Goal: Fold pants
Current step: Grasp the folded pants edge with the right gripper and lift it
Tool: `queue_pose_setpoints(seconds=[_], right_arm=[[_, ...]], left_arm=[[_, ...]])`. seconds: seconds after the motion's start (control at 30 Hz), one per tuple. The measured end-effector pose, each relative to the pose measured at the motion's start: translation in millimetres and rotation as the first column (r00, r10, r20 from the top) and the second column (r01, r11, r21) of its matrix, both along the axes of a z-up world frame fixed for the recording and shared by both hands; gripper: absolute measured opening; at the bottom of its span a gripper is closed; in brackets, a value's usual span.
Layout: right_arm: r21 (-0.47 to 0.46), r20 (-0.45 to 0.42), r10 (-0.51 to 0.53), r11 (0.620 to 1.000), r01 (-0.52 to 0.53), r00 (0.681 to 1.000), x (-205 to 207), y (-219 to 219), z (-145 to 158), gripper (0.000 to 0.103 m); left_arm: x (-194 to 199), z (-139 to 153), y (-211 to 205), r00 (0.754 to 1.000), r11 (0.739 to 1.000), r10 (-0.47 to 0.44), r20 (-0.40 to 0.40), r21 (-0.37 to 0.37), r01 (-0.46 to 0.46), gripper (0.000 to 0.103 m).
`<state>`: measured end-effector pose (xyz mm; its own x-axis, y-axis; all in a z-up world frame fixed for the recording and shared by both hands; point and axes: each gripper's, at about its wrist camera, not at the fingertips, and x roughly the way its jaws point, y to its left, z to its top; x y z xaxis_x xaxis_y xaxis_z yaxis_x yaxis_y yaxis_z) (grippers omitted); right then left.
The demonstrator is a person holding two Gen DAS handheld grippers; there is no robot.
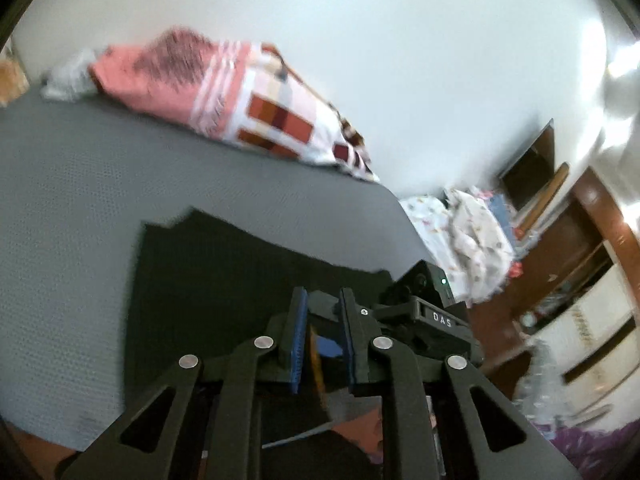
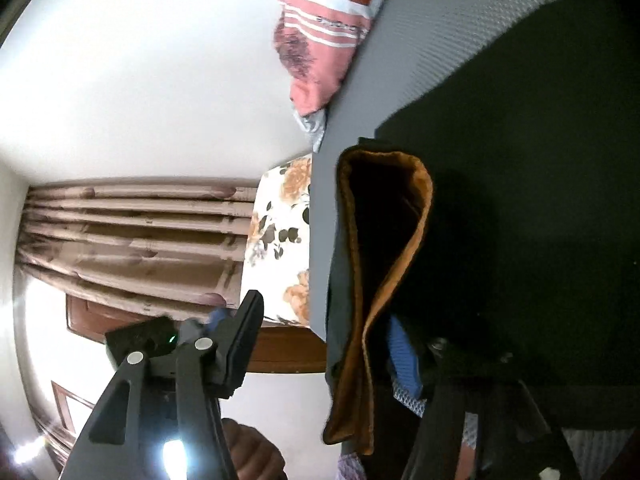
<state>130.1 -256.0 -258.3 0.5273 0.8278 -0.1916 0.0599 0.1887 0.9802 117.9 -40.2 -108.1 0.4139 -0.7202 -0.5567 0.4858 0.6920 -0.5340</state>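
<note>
Orange-lined pants [image 2: 384, 280], right view only

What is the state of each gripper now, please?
Left gripper: jaws narrow, with the edge of the pants between them; whether it grips cannot be told.
Right gripper: open; the pants lie between its jaws, not pinched.

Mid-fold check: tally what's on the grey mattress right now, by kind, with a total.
Dark pants with orange lining: 1
Pink-and-red checked blanket: 1
Small grey-white cloth bundle: 1
Total: 3
</note>
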Motion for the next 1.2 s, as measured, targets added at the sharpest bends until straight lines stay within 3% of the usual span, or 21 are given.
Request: queue_pose_setpoints(seconds=[0.07,0.2,0.23,0.27,0.3,0.37,0.47,0.57,0.67,0.83,0.9,1.07,1.2], right_arm=[[-0.022,-0.008,-0.004,1.0,0.003,1.0,1,-2,0,0.058],[-0.152,-0.031,0.02,0.988,-0.024,0.999,4,6,5,0.055],[-0.204,-0.04,0.026,0.978,-0.034,0.999,5,11,6,0.047],[-0.269,-0.051,0.036,0.962,-0.049,0.998,6,16,7,0.017],[-0.325,-0.068,0.064,0.942,-0.083,0.996,10,22,8,0.014],[-0.335,-0.069,0.081,0.937,-0.1,0.994,10,24,12,0.013],[-0.324,0.017,0.065,0.944,-0.056,0.998,2,4,43,0.012],[-0.328,0.076,0.003,0.944,0.023,0.997,-18,-48,75,0.012],[-0.411,0.087,-0.072,0.906,0.101,0.994,-38,-111,89,0.012],[-0.487,-0.043,-0.207,0.859,0.161,0.977,-61,-211,55,0.012],[-0.466,-0.074,-0.23,0.868,0.17,0.97,-69,-230,36,0.012],[-0.412,-0.042,-0.232,0.89,0.194,0.972,-74,-237,23,0.012],[-0.404,-0.009,-0.218,0.894,0.196,0.976,-64,-237,21,0.012]], left_arm=[[-9,4,11,0.998,0.997,0.042,0.044,0.058,-0.045,0.023],[-31,-6,30,0.991,0.973,0.079,0.109,0.209,-0.1,0.042],[-36,-12,32,0.989,0.961,0.083,0.121,0.253,-0.112,0.044],[-43,-16,35,0.988,0.954,0.085,0.125,0.274,-0.117,0.044],[-46,-22,37,0.989,0.949,0.085,0.121,0.291,-0.118,0.044],[-52,-29,41,0.991,0.943,0.088,0.096,0.312,-0.114,0.044],[-57,-29,37,0.991,0.938,0.084,0.107,0.326,-0.115,0.045],[-59,-23,26,0.988,0.942,0.071,0.135,0.318,-0.111,0.059],[-57,-24,6,0.989,0.946,0.029,0.142,0.317,-0.073,0.065],[-48,-47,-37,0.996,0.94,-0.038,0.085,0.341,0.007,0.066],[-42,-57,-55,0.997,0.932,-0.055,0.049,0.36,0.033,0.066],[-37,-66,-88,0.994,0.906,-0.101,0.033,0.417,0.078,0.066],[-40,-65,-103,0.988,0.885,-0.13,0.087,0.459,0.076,0.07]])
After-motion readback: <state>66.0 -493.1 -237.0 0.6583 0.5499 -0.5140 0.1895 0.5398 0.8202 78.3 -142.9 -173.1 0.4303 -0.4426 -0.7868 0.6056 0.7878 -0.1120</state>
